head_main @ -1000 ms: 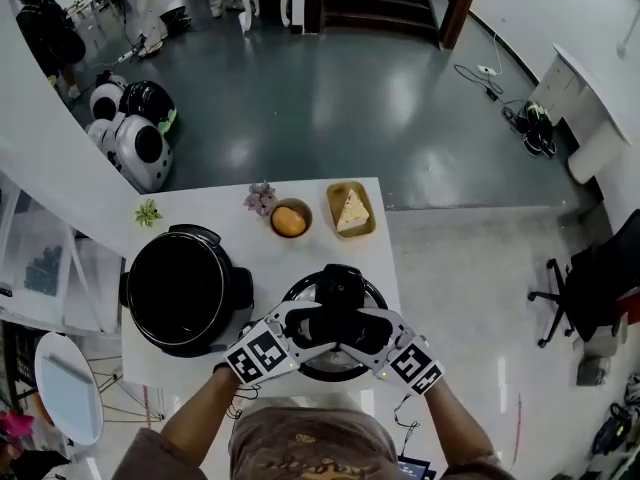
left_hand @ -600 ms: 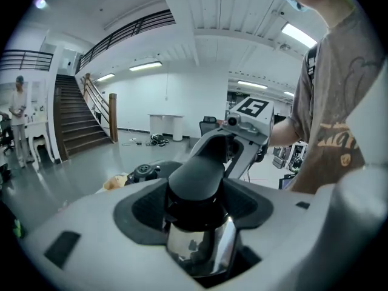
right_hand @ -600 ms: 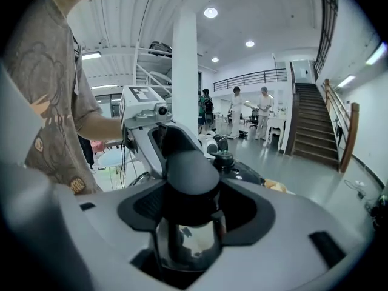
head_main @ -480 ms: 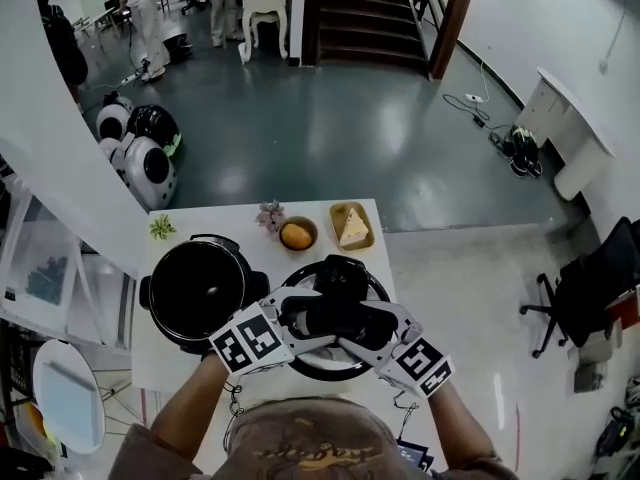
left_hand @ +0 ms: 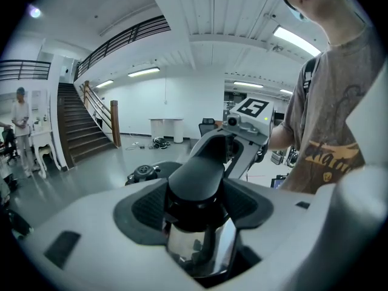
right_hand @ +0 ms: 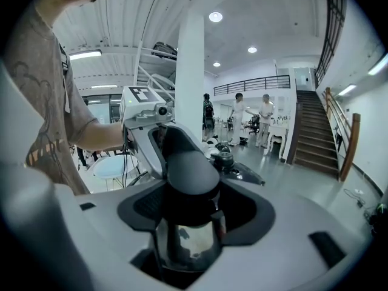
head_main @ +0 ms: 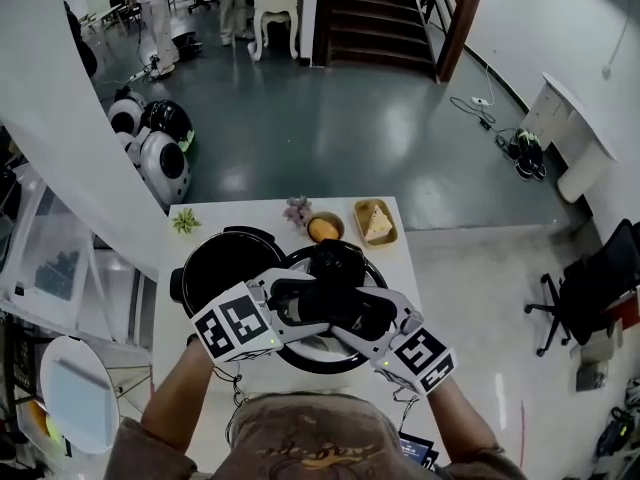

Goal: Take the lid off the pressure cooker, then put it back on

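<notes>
Lifted now, the lid (head_main: 318, 353) has come up toward the pot (head_main: 222, 263); left gripper (head_main: 292, 303) and right gripper (head_main: 372, 320) both clamp its handle (left_hand: 203, 168).

You hold the lid (head_main: 330, 360) by its black handle (head_main: 330, 306), with the left gripper (head_main: 283, 303) closed on one end and the right gripper (head_main: 375, 318) on the other. The lid overlaps the right rim of the open pot (head_main: 225, 268) on the white table (head_main: 260, 216). At the far edge stand a small plant (head_main: 185, 220), a flower (head_main: 297, 210), a bowl (head_main: 323, 228) and a tray (head_main: 377, 222).
</notes>
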The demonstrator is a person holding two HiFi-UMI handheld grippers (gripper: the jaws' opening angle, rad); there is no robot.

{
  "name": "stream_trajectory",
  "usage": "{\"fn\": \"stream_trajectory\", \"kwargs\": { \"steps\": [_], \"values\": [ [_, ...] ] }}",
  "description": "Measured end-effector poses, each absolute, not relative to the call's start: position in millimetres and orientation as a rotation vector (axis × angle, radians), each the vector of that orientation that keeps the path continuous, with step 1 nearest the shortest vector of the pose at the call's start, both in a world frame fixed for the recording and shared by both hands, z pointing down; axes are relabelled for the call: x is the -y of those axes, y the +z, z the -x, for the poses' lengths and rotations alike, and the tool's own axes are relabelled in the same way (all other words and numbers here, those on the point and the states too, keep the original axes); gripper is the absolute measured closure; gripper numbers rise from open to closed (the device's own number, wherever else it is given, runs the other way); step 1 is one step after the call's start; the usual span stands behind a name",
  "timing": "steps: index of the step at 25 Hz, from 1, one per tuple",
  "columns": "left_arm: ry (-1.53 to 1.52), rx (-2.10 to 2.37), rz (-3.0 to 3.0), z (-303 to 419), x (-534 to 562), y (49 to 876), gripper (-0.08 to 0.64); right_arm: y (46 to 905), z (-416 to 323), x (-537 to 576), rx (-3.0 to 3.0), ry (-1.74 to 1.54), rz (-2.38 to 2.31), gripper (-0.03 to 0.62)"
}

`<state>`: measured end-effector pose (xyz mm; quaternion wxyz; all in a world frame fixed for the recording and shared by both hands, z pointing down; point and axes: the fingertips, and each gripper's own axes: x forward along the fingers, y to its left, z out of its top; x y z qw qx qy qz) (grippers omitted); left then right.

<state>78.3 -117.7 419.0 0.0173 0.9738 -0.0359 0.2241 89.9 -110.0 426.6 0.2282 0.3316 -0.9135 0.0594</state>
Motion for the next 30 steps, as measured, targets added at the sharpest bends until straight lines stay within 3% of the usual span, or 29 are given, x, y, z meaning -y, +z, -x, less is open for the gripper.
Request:
{"fn": "stream_trajectory", "kwargs": {
  "steps": [13, 30],
  "values": [
    [0.712, -0.015, -3.058, 38, 139, 418, 0.273, 427, 26, 129, 2.475, 0.192, -1.032, 0.328],
    [0.686, -0.268, -3.058, 94, 177, 431, 0.272, 438, 84, 165, 2.381, 0.267, -1.228, 0.330]
  ]
}}
